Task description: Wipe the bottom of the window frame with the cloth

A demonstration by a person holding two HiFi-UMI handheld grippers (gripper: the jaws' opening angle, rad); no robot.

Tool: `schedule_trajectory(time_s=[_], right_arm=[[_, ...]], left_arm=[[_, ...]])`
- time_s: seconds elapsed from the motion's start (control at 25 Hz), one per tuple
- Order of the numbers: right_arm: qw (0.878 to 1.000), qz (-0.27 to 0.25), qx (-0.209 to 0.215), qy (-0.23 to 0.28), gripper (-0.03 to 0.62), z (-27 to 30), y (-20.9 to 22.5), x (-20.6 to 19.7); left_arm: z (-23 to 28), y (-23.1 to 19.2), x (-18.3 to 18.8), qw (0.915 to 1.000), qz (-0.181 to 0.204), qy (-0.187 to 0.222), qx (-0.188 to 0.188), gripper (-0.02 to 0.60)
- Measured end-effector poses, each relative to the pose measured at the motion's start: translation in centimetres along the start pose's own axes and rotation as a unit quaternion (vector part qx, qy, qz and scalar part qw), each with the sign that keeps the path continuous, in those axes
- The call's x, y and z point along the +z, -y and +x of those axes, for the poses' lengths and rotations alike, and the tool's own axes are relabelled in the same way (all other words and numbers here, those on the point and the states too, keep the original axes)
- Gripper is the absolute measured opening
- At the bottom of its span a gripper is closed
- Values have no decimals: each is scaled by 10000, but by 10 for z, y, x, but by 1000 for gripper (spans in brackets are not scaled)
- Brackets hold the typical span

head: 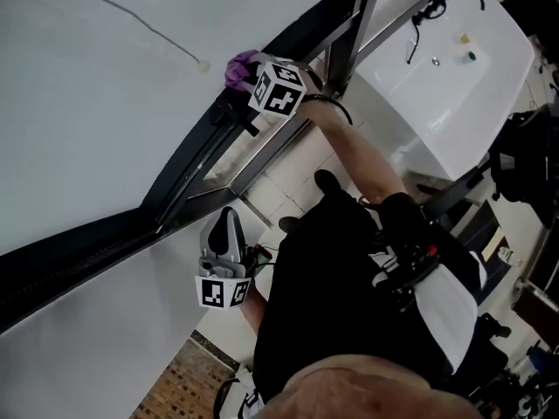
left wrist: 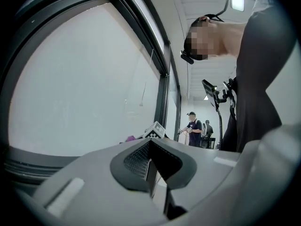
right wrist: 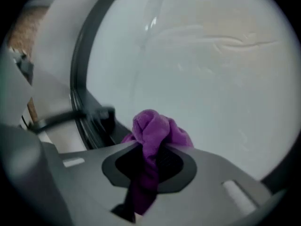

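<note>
The purple cloth (head: pixel 238 66) is bunched against the dark bottom rail of the window frame (head: pixel 188 168), and my right gripper (head: pixel 251 75) is shut on it. Up close, the cloth (right wrist: pixel 153 128) bulges out between the right gripper (right wrist: pixel 150 150) jaws, beside the frame (right wrist: pixel 81 93) and the pale glass. My left gripper (head: pixel 229 218) hangs lower along the same rail, apart from the cloth. In its own view the left gripper (left wrist: pixel 151 149) is shut with nothing in it; far ahead lie the cloth (left wrist: pixel 129 139) and the right gripper's marker cube (left wrist: pixel 155 130).
A white tub-like unit (head: pixel 454 77) stands right of the window's upright post (head: pixel 349 33). A thin cord (head: pixel 131 14) hangs across the glass. Pale floor tiles (head: pixel 279 186) lie under the frame. People (left wrist: pixel 193 128) and a stand (left wrist: pixel 217 105) are far down the room.
</note>
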State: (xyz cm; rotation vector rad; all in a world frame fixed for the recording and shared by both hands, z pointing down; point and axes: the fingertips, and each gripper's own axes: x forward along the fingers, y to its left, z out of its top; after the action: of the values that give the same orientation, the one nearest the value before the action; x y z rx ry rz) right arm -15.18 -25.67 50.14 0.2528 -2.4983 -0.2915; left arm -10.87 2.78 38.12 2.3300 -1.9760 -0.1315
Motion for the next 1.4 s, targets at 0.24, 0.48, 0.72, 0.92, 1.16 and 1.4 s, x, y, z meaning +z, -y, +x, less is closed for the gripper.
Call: schedule_trajectory(time_s=[0.24, 0.48, 0.72, 0.92, 1.16, 1.4], right_arm=[[9938, -884, -499, -460, 67, -8, 12, -11], [9954, -711, -425, -490, 66, -7, 34, -37], [9739, 76, -1867, -1287, 66, -62, 184, -128], [9356, -614, -2768, -2104, 67, -87, 203, -131], [9911, -1260, -373, -217, 67, -22, 2, 0], [9860, -1110, -1022, -709, 67, -21, 65, -63]], left_arm=[[6, -3, -8, 9998, -134, -144, -57, -3], [27, 8, -6, 9994, -71, -127, -306, -3], [27, 7, -10, 9995, -89, -140, -269, -3], [22, 4, -9, 9998, -85, -121, -137, -3], [29, 4, -11, 9996, -118, -137, -194, -3], [29, 6, -9, 9998, -73, -161, -125, -3]])
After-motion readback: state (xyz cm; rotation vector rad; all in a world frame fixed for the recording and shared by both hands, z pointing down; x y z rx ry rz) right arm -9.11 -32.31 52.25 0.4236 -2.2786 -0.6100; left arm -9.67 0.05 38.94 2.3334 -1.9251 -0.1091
